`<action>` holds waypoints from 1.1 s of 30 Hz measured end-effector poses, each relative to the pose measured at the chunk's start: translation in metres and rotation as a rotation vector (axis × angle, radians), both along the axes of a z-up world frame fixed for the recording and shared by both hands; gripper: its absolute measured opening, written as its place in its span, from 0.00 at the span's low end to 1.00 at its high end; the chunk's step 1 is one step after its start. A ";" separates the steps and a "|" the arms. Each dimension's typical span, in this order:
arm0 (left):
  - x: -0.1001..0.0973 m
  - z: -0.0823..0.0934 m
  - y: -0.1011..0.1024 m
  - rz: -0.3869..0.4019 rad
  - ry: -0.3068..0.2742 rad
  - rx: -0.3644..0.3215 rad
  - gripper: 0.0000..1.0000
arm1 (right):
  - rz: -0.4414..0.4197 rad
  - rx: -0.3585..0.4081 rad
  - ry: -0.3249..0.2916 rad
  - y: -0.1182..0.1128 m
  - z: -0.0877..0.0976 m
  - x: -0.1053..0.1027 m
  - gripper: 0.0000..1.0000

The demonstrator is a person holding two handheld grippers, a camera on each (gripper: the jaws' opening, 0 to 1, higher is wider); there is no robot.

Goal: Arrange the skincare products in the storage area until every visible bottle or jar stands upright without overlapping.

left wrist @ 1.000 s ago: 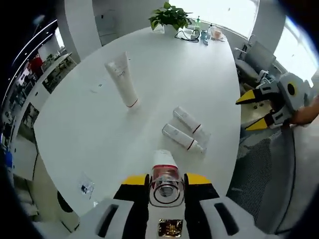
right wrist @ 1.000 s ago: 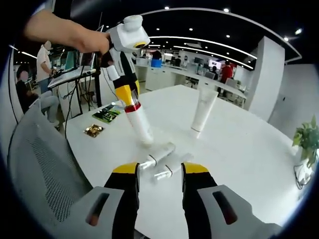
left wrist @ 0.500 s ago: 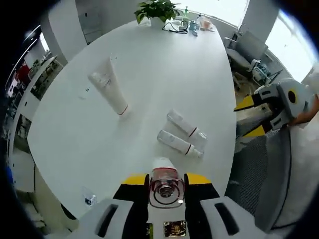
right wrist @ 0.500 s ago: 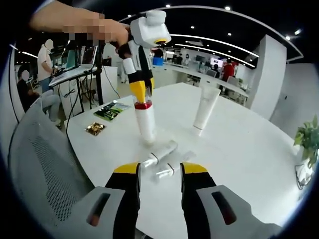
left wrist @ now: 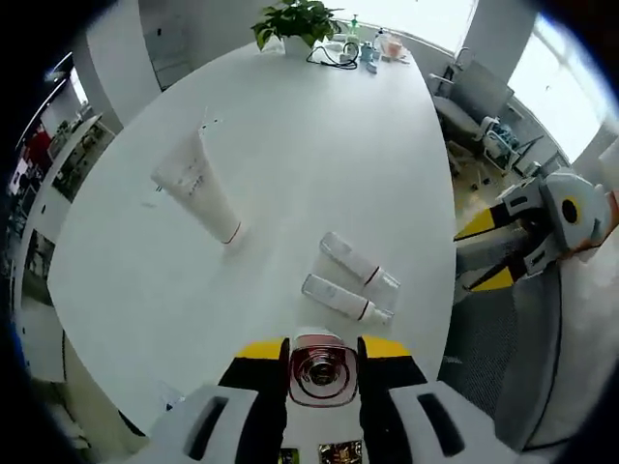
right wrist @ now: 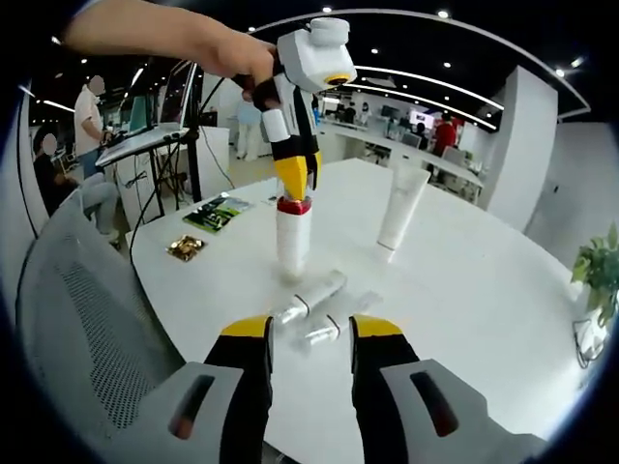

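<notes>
In the left gripper view I look down along my left gripper (left wrist: 323,356), and its jaws pinch the red-collared cap of a white bottle (left wrist: 315,360), which I see from the top. Below it lies the white desk (left wrist: 319,145). Two small bottles (left wrist: 350,283) lie on their sides just beyond my jaws, almost parallel and close to each other, and a white tube (left wrist: 196,186) stands cap-down further away. The right gripper (left wrist: 503,251) hangs off the desk edge on the right.

The danger here, I think, is the release — I cannot see the bottle's foot, so I cannot tell if it rests flat. If I let go while it is tilted, it can fall onto the two lying bottles and roll them toward the desk edge.

In the right gripper view the jaws of my right gripper (right wrist: 308,340) are spread and hold nothing. The white bottle (right wrist: 292,242) appears nearly upright, its foot on or very near the desk (right wrist: 464,290), with the left gripper (right wrist: 296,179) clamped on its top. The two small bottles (right wrist: 324,307) lie just beside its foot. When I go for them with the right jaws I can knock the tall bottle, because it is so near — and the round bodies may slip away from the jaws.
</notes>
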State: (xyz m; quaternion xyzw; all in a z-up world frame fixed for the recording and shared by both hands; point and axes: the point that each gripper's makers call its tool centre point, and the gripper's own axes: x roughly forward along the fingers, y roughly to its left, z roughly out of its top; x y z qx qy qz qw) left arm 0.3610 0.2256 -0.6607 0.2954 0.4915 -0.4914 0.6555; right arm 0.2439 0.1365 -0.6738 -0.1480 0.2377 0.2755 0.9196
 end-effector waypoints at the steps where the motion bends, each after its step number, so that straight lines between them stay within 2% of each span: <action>1: 0.000 0.000 -0.001 -0.002 -0.001 -0.003 0.27 | 0.001 0.000 0.001 0.000 0.000 0.000 0.29; 17: 0.002 0.000 -0.007 0.011 0.027 -0.025 0.28 | 0.017 0.000 0.002 0.003 0.000 -0.001 0.30; 27: 0.004 0.001 -0.007 0.065 0.022 -0.081 0.32 | 0.029 0.002 0.006 0.005 -0.001 -0.002 0.30; 29: 0.009 0.002 -0.005 0.085 -0.008 -0.085 0.37 | 0.036 0.001 0.007 0.007 -0.001 -0.002 0.30; 33: 0.010 0.011 -0.007 0.110 -0.002 -0.132 0.37 | 0.047 -0.002 0.011 0.009 -0.002 -0.003 0.30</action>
